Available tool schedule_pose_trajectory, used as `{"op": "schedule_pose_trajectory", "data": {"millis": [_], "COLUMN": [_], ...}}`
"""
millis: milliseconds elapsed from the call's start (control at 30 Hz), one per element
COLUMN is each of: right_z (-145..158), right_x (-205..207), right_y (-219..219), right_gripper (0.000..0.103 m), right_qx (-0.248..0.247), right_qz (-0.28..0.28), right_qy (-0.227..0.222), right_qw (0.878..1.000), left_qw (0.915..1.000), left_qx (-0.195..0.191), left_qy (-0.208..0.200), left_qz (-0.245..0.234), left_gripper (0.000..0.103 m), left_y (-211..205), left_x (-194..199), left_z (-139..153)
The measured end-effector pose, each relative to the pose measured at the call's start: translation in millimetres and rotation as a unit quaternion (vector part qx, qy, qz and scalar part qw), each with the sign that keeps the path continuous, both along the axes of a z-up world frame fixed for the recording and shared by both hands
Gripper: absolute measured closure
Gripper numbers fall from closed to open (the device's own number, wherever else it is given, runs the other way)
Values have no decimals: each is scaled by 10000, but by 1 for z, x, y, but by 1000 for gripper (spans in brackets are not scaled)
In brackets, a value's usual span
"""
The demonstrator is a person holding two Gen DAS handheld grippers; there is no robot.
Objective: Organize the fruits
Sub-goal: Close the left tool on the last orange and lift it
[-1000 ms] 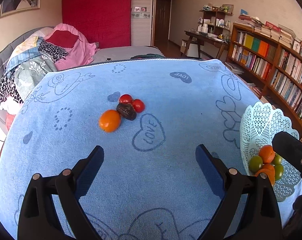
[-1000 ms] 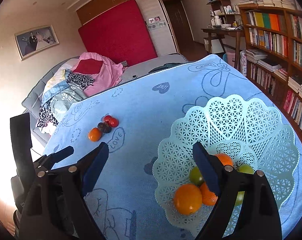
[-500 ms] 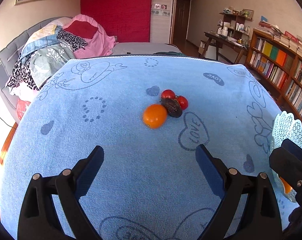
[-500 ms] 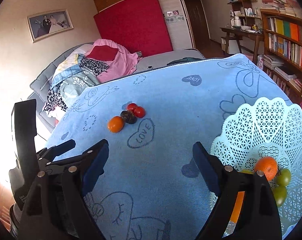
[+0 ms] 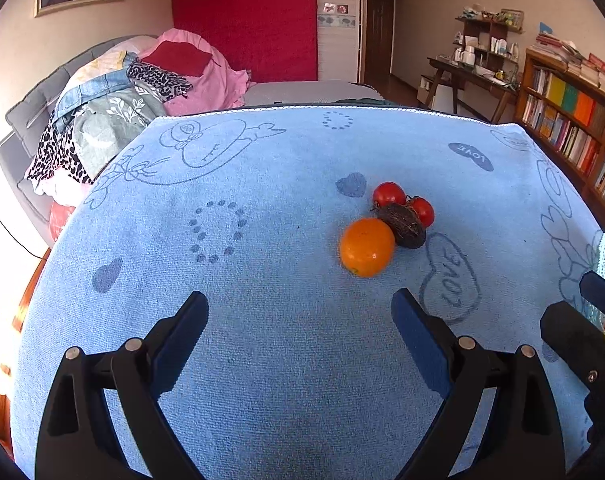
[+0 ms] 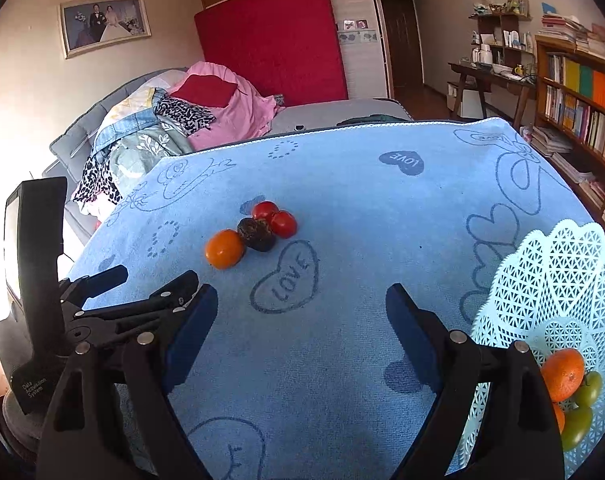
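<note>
Both jaws gape empty; orange [image 5: 367, 246] lies beyond them.

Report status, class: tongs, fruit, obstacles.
Left tongs and right tongs open, empty. Orange, dark fruit, two tomatoes loose on towel; basket part-filled. Path clear.

A light-blue towel [image 6: 362, 184] printed with hearts and "LOVE" motifs covers the supporting surface. Near its centre lie an orange [image 6: 224, 249], a dark wrinkled fruit [image 6: 258, 234] and two red tomatoes [image 6: 274, 218], touching in a cluster. A pale openwork basket [image 6: 550, 288] holding oranges and green fruits stands at the towel's right edge.
</note>
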State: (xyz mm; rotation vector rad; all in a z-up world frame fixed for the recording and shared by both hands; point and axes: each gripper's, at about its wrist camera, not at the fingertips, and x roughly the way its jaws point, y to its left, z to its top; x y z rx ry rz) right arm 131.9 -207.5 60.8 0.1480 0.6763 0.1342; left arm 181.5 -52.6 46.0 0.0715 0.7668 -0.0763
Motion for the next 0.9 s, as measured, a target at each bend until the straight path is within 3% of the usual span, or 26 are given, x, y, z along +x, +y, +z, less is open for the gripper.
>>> {"op": "schedule_pose_trajectory", "data": {"millis": [333,833,900], "right_z": [-17,-26,-27], "right_x": [13,25,26], "right_y": [-1,0,1], "right_gripper": [16,16,16], "right_qx": [-87,-87,-125], "right_qz": [11,-35,-44], "right_qy": [177,322,319], "right_qw": [9998,9994,9994], "left_qw": [9990,9955,9946], "left_qx": [137,-156,-252], "left_qy": [25,484,496], "left_qz": [-416,-795,-874], "left_gripper": [13,37,47], "left_y": [-17,-26,-25], "left_x": [30,61,62], "left_z": [-7,-20,-19]}}
